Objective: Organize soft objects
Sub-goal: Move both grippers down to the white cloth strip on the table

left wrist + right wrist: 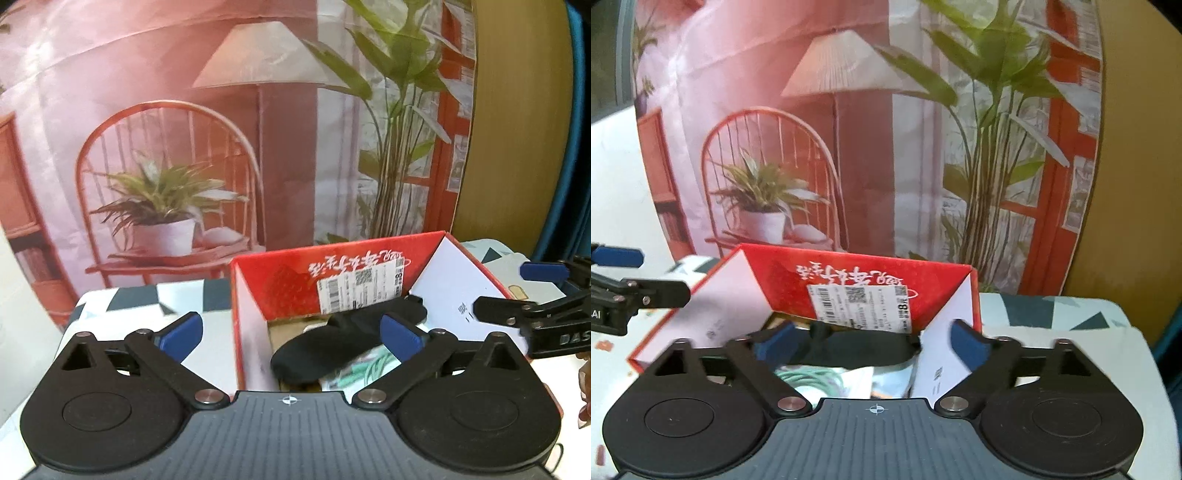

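A red cardboard box (pixel 288 280) with white flaps stands open on the table, a shipping label on its far inner wall. Inside lies a black soft item like a sock (pixel 332 347), resting on a mint-green patterned fabric (pixel 354 369). My left gripper (pixel 291 332) hangs open above the box's near left corner, its blue pads wide apart and holding nothing. My right gripper (pixel 871 341) is open over the box (pixel 849 266) too, with the black item (pixel 857 347) and green fabric (pixel 812 376) below it, untouched. Each gripper shows at the edge of the other's view (pixel 517 291) (pixel 642 275).
The table wears a white and teal geometric cloth (pixel 147 299) (pixel 1052 314). Right behind the box hangs a printed backdrop (pixel 221 147) showing a chair, lamp and plants. A yellow wall and blue edge lie to the right.
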